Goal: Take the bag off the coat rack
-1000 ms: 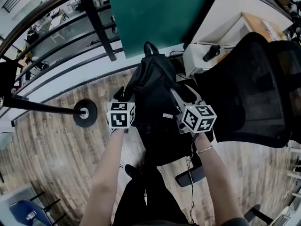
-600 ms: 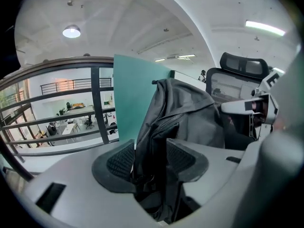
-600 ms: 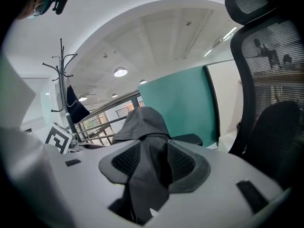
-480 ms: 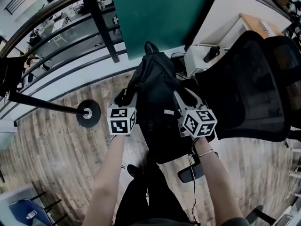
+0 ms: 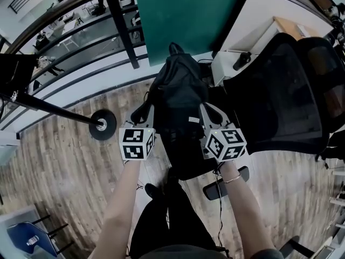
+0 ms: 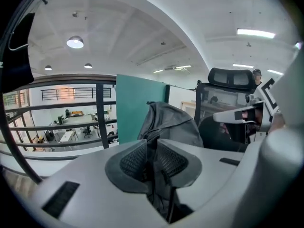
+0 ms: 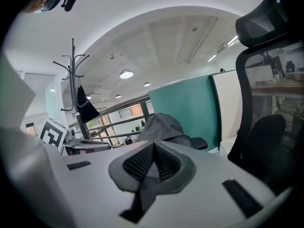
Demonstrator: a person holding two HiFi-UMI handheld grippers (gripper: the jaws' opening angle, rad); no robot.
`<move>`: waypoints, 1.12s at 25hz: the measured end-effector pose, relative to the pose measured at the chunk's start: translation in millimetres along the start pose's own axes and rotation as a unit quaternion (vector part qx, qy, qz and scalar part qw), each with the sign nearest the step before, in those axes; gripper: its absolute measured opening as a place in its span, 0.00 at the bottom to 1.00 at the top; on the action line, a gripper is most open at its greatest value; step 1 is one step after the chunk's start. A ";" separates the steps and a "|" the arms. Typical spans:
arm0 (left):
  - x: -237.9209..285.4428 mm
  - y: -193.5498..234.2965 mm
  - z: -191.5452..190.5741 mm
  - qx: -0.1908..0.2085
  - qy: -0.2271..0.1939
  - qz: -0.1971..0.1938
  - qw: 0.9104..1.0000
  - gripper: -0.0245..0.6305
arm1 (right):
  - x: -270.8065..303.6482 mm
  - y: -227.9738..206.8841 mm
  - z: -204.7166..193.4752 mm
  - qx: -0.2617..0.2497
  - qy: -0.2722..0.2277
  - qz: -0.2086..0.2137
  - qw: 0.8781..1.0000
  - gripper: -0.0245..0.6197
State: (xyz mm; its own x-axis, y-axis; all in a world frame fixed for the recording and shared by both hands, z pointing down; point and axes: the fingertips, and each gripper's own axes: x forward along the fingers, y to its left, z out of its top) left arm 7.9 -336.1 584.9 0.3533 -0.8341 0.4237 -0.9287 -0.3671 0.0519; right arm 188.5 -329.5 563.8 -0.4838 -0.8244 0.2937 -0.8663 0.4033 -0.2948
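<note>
A: Two grippers are showing low in the head view; how are their jaws standing?

B: The left gripper (image 6: 152, 156) is clamping its pads on a fold of the black backpack (image 5: 180, 90), its jaws having just been closing. The right gripper (image 7: 153, 161) is pinching a thin strip of the same backpack, its pads nearly meeting, having just been closing too.

A: Where is the backpack sitting?

B: It is being held between both grippers at the centre of the head view, with the black mesh office chair (image 5: 291, 90) just to its right.

A: And the coat rack (image 5: 102, 124)?

B: Its round base is standing on the wooden floor (image 5: 64, 166) at the left, apart from the backpack. Its pole is running off to the upper left. Farther back, a green partition (image 5: 183, 15) and a dark railing (image 5: 81, 42) are filling the top.
</note>
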 end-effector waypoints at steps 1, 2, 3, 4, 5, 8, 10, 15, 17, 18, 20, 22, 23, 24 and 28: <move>-7.3 -1.3 1.8 -0.002 -0.005 -0.001 1.000 0.15 | -4.1 5.0 1.3 -0.002 -0.002 0.001 1.000 0.05; -14.4 -3.1 3.9 -0.003 -0.011 -0.002 1.000 0.14 | -8.4 9.6 2.8 -0.004 -0.004 0.001 1.000 0.05; -21.3 -5.2 6.4 -0.003 -0.017 -0.004 1.000 0.14 | -13.0 13.6 4.7 -0.004 -0.007 0.001 1.000 0.05; -28.1 -7.4 9.0 -0.003 -0.022 -0.005 1.000 0.13 | -17.9 17.5 6.8 -0.003 -0.010 0.000 1.000 0.05; -34.8 -9.3 11.5 -0.003 -0.027 -0.006 1.000 0.12 | -22.8 21.4 8.7 -0.002 -0.013 0.000 1.000 0.05; -54.9 -14.0 17.1 -0.001 -0.039 -0.007 0.999 0.09 | -37.6 34.0 11.0 0.003 -0.021 0.001 1.000 0.05; -67.3 -16.8 19.9 -0.002 -0.046 -0.008 0.999 0.08 | -47.4 42.1 11.6 0.004 -0.026 0.001 1.000 0.05; -94.5 -16.1 26.7 -0.014 -0.063 -0.010 0.998 0.08 | -65.1 60.2 20.0 0.003 -0.047 -0.005 0.999 0.04; -104.7 -16.4 29.3 -0.015 -0.067 -0.010 0.998 0.08 | -71.5 66.3 24.3 0.001 -0.052 -0.009 0.999 0.04; -109.8 -16.8 31.2 -0.016 -0.070 -0.010 0.997 0.08 | -74.6 69.6 26.3 -0.001 -0.054 -0.009 0.999 0.04; -119.0 -16.9 35.5 -0.018 -0.075 -0.009 0.997 0.08 | -79.6 76.2 30.0 -0.004 -0.056 -0.007 0.998 0.04; -126.4 -17.6 37.1 -0.019 -0.079 -0.008 0.997 0.08 | -84.3 82.1 30.3 -0.006 -0.054 -0.005 0.998 0.04; -129.1 -18.9 36.7 -0.019 -0.080 -0.008 0.997 0.08 | -87.3 84.3 29.2 -0.008 -0.053 -0.004 0.999 0.04; -131.4 -20.8 36.4 -0.020 -0.081 -0.009 0.996 0.08 | -90.7 85.9 28.2 -0.009 -0.052 -0.004 0.999 0.04; -139.7 -25.3 39.5 -0.017 -0.083 -0.009 0.996 0.08 | -101.2 89.9 27.5 -0.008 -0.052 -0.005 0.999 0.04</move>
State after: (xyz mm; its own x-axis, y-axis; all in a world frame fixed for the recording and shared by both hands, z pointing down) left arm -13.5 -226.5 488.7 0.3813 -0.8852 0.2663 -0.9243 -0.3709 0.0905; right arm 163.0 -220.7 482.5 -0.4593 -0.8655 0.1999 -0.8736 0.3994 -0.2780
